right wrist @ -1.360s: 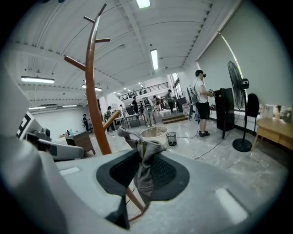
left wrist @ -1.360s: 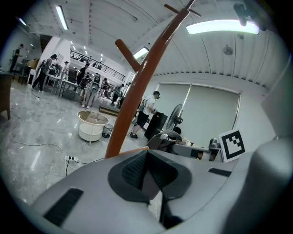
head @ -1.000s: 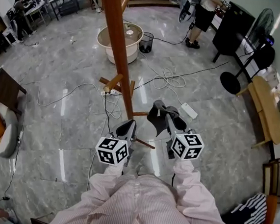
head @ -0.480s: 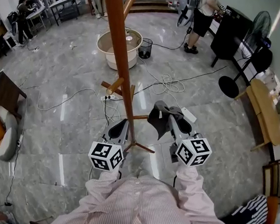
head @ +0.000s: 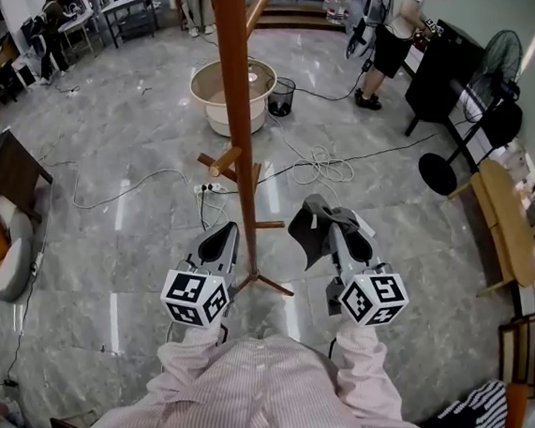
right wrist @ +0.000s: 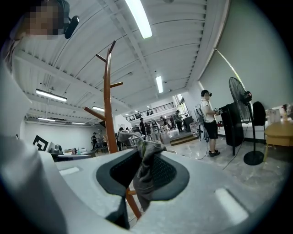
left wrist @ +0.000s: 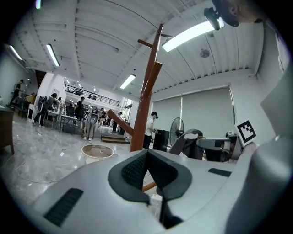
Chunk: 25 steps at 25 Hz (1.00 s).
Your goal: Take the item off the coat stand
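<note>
Two hand-held tools reach forward over a grey marble floor (head: 142, 149), seen from above past the pink striped sleeves of the person holding them. The left gripper (head: 226, 234) is just left of the foot of a tall wooden coat stand (head: 230, 92). Its own view shows its jaws (left wrist: 146, 153) pressed together with nothing between them.

The right gripper (head: 331, 222) is to the right of the stand, with its jaws clamped on a small dark grey cloth (head: 308, 233). In its own view the cloth (right wrist: 145, 176) is bunched between the pads and hangs limp below them. The cloth is near the pole but apart from it, touching no peg.

Far behind the stand are a round beige tub (head: 205, 82) and loose white cables (head: 325, 157). A black fan (head: 492, 79) and a wooden bench (head: 507, 217) stand at the right, and a person (head: 394, 23) stands in the far distance.

The cloth seems to be already off the stand, so the lifting step looks done. What remains is likely to carry it clear. That calls for keeping a firm pinch, since the cloth is soft and could slip, and moving it right and near, away from the lower pegs.
</note>
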Motion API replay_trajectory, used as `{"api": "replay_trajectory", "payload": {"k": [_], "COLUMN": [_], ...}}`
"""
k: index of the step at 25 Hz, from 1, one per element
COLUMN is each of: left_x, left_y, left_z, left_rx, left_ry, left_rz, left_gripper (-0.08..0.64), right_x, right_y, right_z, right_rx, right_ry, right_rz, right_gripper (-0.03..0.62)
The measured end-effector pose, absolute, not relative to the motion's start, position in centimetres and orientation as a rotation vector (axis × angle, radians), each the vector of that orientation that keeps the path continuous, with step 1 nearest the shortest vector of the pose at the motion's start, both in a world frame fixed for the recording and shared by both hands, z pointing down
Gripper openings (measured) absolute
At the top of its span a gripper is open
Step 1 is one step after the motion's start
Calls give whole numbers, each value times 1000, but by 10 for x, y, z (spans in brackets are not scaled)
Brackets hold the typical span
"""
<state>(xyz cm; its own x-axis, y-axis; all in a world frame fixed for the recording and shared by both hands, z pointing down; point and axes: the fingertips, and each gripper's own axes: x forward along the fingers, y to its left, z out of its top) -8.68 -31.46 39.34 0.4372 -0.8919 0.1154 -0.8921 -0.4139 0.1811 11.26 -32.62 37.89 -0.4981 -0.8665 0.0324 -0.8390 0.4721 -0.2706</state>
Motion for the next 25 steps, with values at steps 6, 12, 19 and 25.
{"api": "replay_trajectory", "payload": {"k": [6,12,19,25], "left_x": [-86,-84,-79,-78], "left_y": [-312,-311,-309,-308], "left_z": [394,396,396,396], "left_rx": [2471,2468,2474,2468], "left_ry": [-1567,-1577,-1589,-1586], "left_rz": [2,17,34,23], "left_gripper": [2,2,2,2], "right_x": [114,118,123,126], "right_y": [-325,-325,-323,-323], "right_z": [380,383,384,386], "right_rx": [-1527,-1539,-1554,-1555], "right_ry": [2612,2611,2613,2609], "right_rz": [-368,-369,-364,-376], "right_gripper": [74,74,74,73]}}
